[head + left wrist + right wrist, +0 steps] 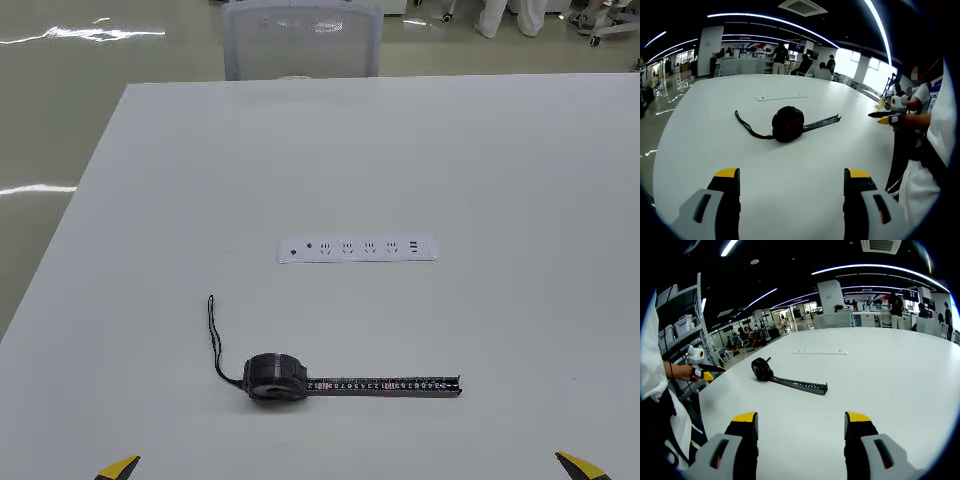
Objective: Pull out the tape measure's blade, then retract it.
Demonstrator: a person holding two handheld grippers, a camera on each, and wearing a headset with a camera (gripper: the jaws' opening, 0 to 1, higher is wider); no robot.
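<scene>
A black tape measure (274, 377) lies on the white table (480, 160), its blade (385, 385) drawn out a short way to the right and a black wrist strap (213, 335) trailing to the left. In the left gripper view the case (787, 123) sits ahead of my left gripper (791, 182), which is open and holds nothing. The right gripper view has the tape measure (761, 368) and blade (800, 384) ahead and to the left of my right gripper (801, 426), also open. Both grippers are well short of the tape, their yellow tips at the bottom corners of the head view.
A white power strip (357, 249) lies flat on the table beyond the tape measure. A grey chair (301, 38) stands at the far edge. The table's left edge runs diagonally, with shiny floor beyond it. Other people and desks are far off.
</scene>
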